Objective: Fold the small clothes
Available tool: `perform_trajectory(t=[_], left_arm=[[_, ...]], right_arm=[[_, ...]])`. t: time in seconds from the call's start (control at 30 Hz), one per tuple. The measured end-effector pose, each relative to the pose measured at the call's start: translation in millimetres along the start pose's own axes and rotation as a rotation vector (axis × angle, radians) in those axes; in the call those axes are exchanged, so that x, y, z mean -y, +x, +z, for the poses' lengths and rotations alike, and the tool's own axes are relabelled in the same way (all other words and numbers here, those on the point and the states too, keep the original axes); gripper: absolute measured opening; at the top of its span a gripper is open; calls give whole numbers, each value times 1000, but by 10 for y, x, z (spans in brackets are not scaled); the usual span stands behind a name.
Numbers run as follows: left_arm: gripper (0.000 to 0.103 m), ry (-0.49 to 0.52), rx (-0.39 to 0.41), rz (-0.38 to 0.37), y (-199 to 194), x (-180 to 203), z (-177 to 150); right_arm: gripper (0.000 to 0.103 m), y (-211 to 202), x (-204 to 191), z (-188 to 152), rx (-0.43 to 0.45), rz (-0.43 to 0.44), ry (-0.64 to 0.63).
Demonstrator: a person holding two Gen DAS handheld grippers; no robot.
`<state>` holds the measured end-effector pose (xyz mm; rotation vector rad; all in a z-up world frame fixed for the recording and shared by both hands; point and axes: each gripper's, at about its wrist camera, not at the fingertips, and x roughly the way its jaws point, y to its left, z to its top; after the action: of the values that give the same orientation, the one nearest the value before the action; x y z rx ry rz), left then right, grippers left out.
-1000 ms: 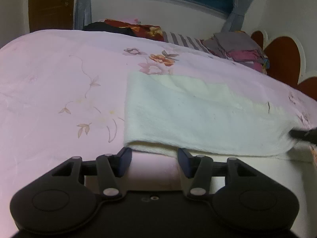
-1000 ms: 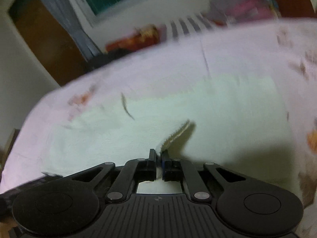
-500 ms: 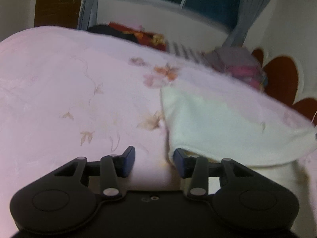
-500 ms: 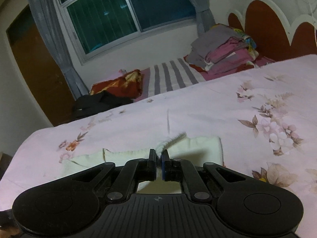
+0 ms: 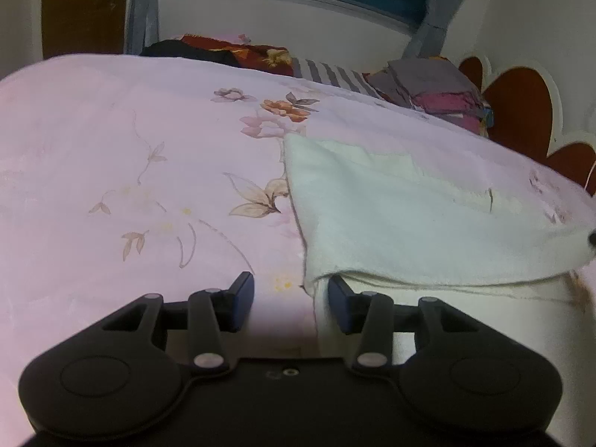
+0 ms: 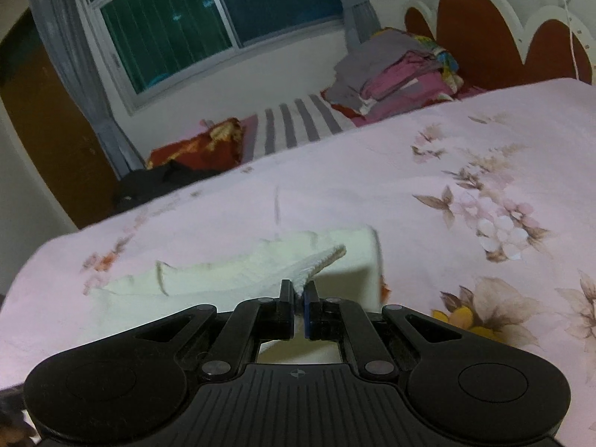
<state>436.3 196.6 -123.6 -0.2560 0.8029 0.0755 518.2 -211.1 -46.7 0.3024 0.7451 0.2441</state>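
no readable brand, label or writing anywhere in either view. right tongs (image 6: 298, 303) are pinched tight on a corner of the cream towel (image 6: 238, 272), pads clamped on the ribbed edge, which sticks out past the tips up and to the right; tongs point down at a slant toward the bed, and the gripped corner is lifted off the sheet so the cloth rises from the bed toward the grip. left tongs (image 5: 290, 303) sit low at the near edge of the cream towel (image 5: 409, 223), angled down, jaws partway apart and opening; left-side pad is over bare sheet, right-side pad is right at the towel's folded near edge, can't tell if it touches, nothing pressed between the pads. towel lies on the pink floral bedsheet (image 5: 130, 171), right of centre in the left view, top layer doubled over with its fold line running along the near side; far right end of it rises toward a dark tip at the frame edge. behind the bed: stack of folded clothes (image 6: 398, 70) by the red headboard (image 6: 480, 33), striped pillow (image 6: 294, 126), window (image 6: 193, 18) with grey curtains.
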Motion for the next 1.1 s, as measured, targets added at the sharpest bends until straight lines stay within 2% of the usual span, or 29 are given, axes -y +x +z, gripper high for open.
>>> perform_trajectory(t=[0.23, 0.83, 0.87, 0.9, 0.93, 1.0, 1.07, 1.1], left_arm=[[44, -4, -9, -4, 13, -18, 25], [42, 17, -37, -14, 1, -31, 94], [47, 11, 10, -25, -113, -42, 107], [63, 26, 91, -42, -263, -25, 106], [70, 44, 145, -55, -357, 10, 115], [69, 83, 163, -106, -373, 155, 171], [68, 116, 136, -137, -210, 306, 200], [64, 133, 112, -128, -83, 367, 195]], right_arm=[[4, 108, 181, -187, -49, -32, 27], [4, 258, 278, -370, -139, -65, 32], [4, 210, 266, -342, -122, -89, 30], [4, 130, 240, -310, -86, -133, 19], [4, 28, 209, -275, -37, -157, 3], [4, -43, 163, -227, -8, -126, 2], [4, 75, 86, -222, -49, -114, -20], [4, 162, 45, -247, -68, -118, -37]])
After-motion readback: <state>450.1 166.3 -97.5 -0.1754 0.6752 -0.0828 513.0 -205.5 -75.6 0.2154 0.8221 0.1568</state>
